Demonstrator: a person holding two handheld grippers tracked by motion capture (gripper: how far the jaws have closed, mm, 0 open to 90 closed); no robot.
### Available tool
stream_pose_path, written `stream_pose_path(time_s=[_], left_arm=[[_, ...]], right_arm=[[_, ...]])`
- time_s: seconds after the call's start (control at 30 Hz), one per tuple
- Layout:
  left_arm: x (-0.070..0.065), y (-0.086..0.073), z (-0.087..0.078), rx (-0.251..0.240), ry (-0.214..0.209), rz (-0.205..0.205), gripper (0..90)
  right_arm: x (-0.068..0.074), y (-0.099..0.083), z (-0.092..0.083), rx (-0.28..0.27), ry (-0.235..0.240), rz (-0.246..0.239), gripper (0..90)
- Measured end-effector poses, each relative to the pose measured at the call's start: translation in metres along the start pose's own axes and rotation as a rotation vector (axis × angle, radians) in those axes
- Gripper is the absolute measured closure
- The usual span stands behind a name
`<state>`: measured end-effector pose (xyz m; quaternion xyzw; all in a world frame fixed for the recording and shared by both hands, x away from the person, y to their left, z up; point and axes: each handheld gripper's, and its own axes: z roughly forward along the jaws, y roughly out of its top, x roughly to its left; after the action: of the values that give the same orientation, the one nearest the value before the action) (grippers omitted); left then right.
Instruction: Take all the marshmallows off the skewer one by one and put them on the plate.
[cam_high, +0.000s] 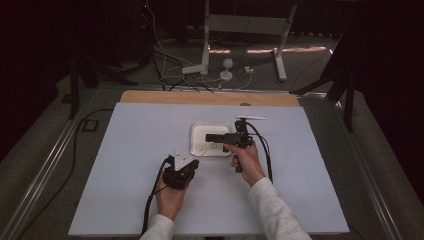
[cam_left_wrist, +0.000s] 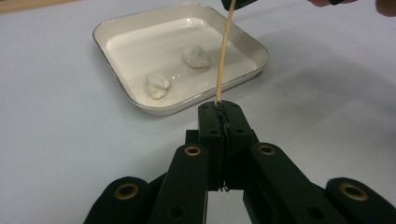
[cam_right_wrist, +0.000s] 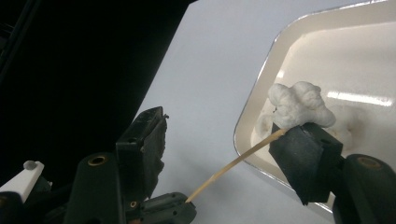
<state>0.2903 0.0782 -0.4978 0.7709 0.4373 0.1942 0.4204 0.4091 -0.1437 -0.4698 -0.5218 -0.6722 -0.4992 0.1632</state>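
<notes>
My left gripper (cam_left_wrist: 219, 112) is shut on the lower end of a thin wooden skewer (cam_left_wrist: 223, 60), which rises steeply toward the right gripper above. In the high view the left gripper (cam_high: 190, 164) sits just in front of a white square tray (cam_high: 196, 130). My right gripper (cam_high: 216, 138) hovers over the tray, and in its own view its jaws (cam_right_wrist: 224, 140) stand apart. A white fluffy lump (cam_right_wrist: 299, 105) sits at the skewer's (cam_right_wrist: 233, 163) upper tip, touching only the right-hand jaw. Two more white lumps (cam_left_wrist: 157, 85) (cam_left_wrist: 195, 56) lie in the tray (cam_left_wrist: 252, 70).
A pale sheet (cam_high: 125, 165) covers the table, with a wooden strip (cam_high: 165, 97) along its far edge. Behind the table, on the dark floor, stand a white frame (cam_high: 245, 25) and loose cables (cam_high: 165, 70). A small white piece (cam_high: 252, 118) lies just beyond the tray.
</notes>
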Motion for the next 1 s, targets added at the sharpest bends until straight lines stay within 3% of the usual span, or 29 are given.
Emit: stream_pose_path(time_s=[0.5, 0.87, 1.0], left_arm=[[-0.002, -0.003, 0.011, 0.052, -0.014, -0.015, 90.0], [-0.001, -0.004, 0.015, 0.084, -0.021, -0.027, 89.9], [-0.001, -0.005, 0.016, 0.105, -0.026, -0.018, 89.8]], right_arm=[[-0.011, -0.012, 0.003, 0.022, 0.004, 0.062, 37.2], [-0.011, -0.016, -0.002, 0.045, 0.004, 0.049, 36.1], [-0.013, -0.017, -0.007, 0.029, 0.004, 0.058, 36.4]])
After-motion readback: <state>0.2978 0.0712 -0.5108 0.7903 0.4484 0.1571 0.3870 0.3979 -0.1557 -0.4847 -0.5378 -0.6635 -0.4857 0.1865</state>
